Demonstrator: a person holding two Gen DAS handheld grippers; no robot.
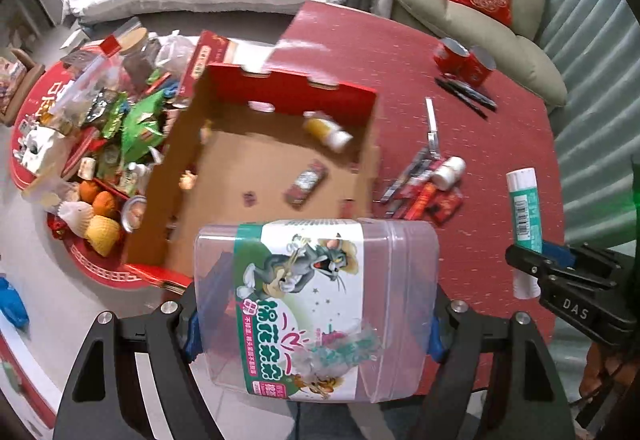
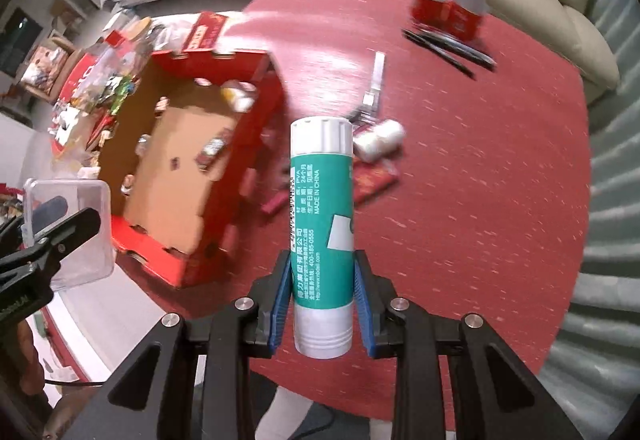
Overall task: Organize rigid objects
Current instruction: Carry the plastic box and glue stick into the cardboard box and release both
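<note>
Hand-held grippers [image 1: 314,336] [image 2: 323,302] grip plastic box [image 1: 316,304], glue stick [image 2: 322,236]

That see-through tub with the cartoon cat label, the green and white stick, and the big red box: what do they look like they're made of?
Tub: clear, smooth plastic, since the table shows through its walls; the label looks like glossy printed film.
Stick: opaque white plastic with a ribbed cap, wrapped in a teal printed label, probably a glue stick.
Box: cardboard, dull brown inside and printed red outside, with cut tabs along its rim.

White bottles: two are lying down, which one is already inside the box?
The one with the orange body, lying against the cardboard box's far red wall. The other white bottle lies on the red table among the small packets.
</note>
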